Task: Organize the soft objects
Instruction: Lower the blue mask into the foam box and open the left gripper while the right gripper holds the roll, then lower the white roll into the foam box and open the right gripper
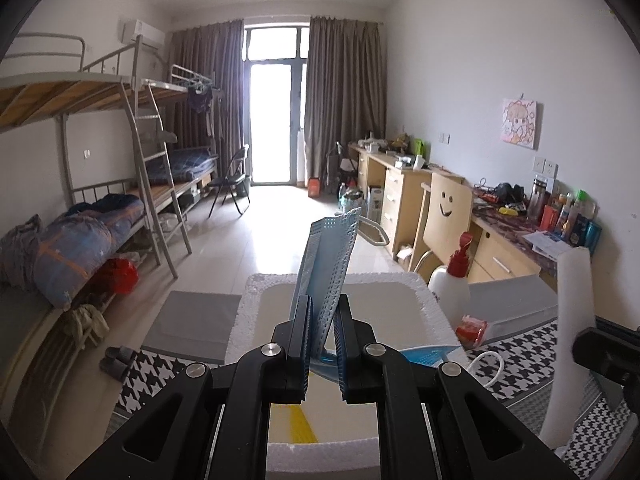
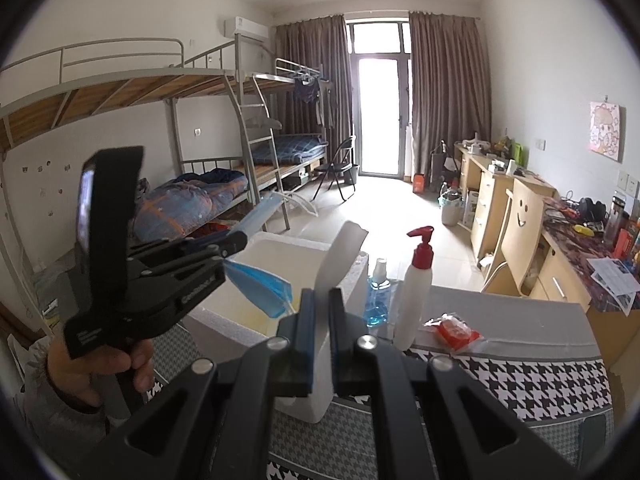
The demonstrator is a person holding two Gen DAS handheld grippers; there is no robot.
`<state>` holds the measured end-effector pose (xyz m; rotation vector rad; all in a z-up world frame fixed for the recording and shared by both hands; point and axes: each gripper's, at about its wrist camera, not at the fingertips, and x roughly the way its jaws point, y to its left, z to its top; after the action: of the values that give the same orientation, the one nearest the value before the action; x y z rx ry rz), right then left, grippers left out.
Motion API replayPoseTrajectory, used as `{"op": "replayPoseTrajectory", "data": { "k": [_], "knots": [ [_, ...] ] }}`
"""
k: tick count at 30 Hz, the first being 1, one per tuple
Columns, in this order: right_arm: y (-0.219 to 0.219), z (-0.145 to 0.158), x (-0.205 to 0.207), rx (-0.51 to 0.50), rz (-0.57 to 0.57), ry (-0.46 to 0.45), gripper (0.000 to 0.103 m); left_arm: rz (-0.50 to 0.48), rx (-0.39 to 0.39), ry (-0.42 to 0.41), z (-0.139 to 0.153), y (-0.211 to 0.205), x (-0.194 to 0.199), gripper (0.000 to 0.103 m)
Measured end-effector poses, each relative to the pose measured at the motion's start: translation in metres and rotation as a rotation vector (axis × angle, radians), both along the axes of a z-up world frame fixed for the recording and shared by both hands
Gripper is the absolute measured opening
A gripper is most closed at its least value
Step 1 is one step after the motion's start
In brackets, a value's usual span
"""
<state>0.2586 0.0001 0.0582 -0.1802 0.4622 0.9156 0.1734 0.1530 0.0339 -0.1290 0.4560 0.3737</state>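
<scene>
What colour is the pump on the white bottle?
Red pump; clearest in the right wrist view.

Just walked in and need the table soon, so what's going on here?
A person is sorting soft things with two hand-held claws. The left claw is shut on a blue face mask above the white foam box. The right claw is shut on a white foam strip beside it.

Foam box (image 1: 428, 300) on table (image 1: 532, 364), pump bottle (image 1: 452, 284) just right of it, packet (image 1: 472, 330) before the bottle
</scene>
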Motion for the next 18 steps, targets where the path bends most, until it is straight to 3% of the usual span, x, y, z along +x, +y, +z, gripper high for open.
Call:
{"op": "replayPoseTrajectory", "data": {
  "k": [7, 10, 12, 14, 15, 18],
  "knots": [
    [0.002, -0.002, -0.001, -0.007, 0.000, 0.005, 0.008, -0.007, -0.015, 0.030, -0.005, 0.005, 0.004, 0.012],
    [0.003, -0.002, -0.001, -0.006, 0.001, 0.006, 0.008, -0.019, -0.013, 0.051, -0.008, 0.006, 0.007, 0.019],
    [0.004, -0.002, 0.000, -0.007, -0.002, 0.006, 0.008, -0.017, -0.009, 0.063, -0.009, 0.006, 0.010, 0.054],
    [0.005, -0.002, 0.000, -0.010, -0.002, 0.006, 0.008, -0.007, 0.006, 0.042, -0.008, 0.003, 0.006, 0.076],
    [0.005, -0.003, 0.001, -0.011, -0.003, 0.007, 0.008, 0.001, 0.014, 0.032, -0.006, 0.002, 0.003, 0.083],
    [0.007, -0.003, 0.003, -0.012, -0.006, 0.007, 0.008, 0.000, 0.023, 0.021, -0.004, 0.002, -0.001, 0.087]
  ]
}}
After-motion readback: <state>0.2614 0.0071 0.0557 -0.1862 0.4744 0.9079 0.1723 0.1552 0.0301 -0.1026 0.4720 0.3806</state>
